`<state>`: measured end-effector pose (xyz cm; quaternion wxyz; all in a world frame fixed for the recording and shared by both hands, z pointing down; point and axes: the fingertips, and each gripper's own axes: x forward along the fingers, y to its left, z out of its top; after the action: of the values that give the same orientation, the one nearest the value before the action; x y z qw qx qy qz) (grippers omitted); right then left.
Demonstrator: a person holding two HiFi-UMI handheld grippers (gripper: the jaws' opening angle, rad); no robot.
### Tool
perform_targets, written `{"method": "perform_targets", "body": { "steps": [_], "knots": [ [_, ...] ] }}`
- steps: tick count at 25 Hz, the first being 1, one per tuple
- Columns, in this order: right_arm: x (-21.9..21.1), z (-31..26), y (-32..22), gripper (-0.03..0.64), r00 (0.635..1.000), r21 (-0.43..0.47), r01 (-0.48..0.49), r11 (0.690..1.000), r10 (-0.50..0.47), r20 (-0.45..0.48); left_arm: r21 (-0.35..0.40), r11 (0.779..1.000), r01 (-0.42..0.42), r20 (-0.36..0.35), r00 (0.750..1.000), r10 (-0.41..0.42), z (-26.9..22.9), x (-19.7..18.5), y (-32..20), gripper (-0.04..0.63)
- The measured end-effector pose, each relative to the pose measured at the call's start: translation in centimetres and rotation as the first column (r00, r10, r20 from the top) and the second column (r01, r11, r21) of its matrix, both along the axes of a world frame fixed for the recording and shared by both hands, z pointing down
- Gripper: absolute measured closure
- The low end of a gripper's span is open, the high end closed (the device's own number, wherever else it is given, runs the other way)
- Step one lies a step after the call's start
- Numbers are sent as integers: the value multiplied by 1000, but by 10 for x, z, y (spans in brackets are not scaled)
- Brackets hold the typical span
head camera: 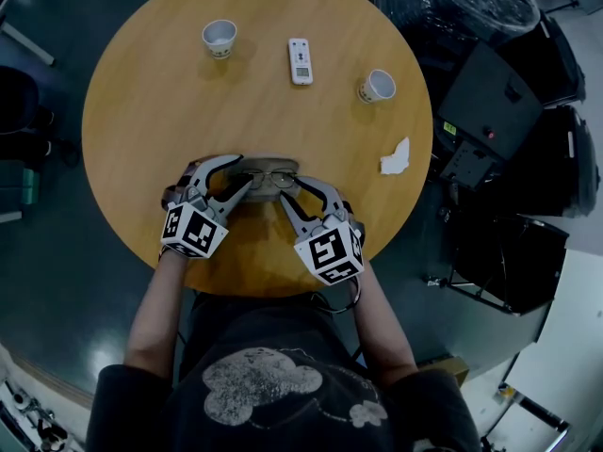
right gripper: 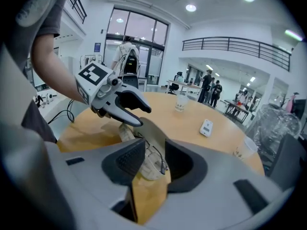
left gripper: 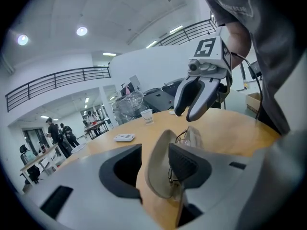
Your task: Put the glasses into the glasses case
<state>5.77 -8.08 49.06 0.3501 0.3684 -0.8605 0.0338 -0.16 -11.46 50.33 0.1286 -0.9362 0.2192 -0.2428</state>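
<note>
Lying close to the near edge of the counter, the glasses case has its long axis running left to right, and the glasses already rest inside it. Its lid stands open, apparently along the far side. The two claws are equally near, one at each end. The left claw is spread wide around the left end, with a clear gap at one pad. The right claw is narrow and looks closed on the right end, with a lens rim between its pads. What remains, I judge, is swinging the lid down towards the person.

The round wooden counter also carries two paper cups, a white remote and crumpled paper, all well apart from the case. Dark floor and black equipment surround it.
</note>
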Motion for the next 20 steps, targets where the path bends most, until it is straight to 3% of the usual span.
{"method": "perform_targets", "body": {
  "steps": [3, 7, 11, 14, 17, 20],
  "knots": [
    [1, -16, -3, 502, 997, 42, -45, 998, 42, 70, 16, 998, 60, -48, 997, -59, -14, -10, -5, 433],
    [6, -42, -5, 511, 978, 88, -118, 989, 100, 182, 42, 987, 152, -178, 974, -143, -56, -28, -12, 433],
    [15, -63, -4, 622, 957, 143, -198, 970, 159, 243, 59, 975, 214, -269, 944, -191, -90, -46, -14, 433],
    [17, -70, 0, 627, 931, 115, -248, 962, 204, 303, -2, 964, 267, -352, 902, -251, -101, -57, -10, 435],
    [23, -81, 4, 628, 877, 81, -318, 945, 260, 405, -101, 946, 307, -431, 844, -320, -111, -66, -2, 498],
    [25, -93, 13, 629, 845, 85, -332, 940, 256, 469, -144, 933, 331, -443, 821, -360, -117, -74, 11, 528]
  ]
}}
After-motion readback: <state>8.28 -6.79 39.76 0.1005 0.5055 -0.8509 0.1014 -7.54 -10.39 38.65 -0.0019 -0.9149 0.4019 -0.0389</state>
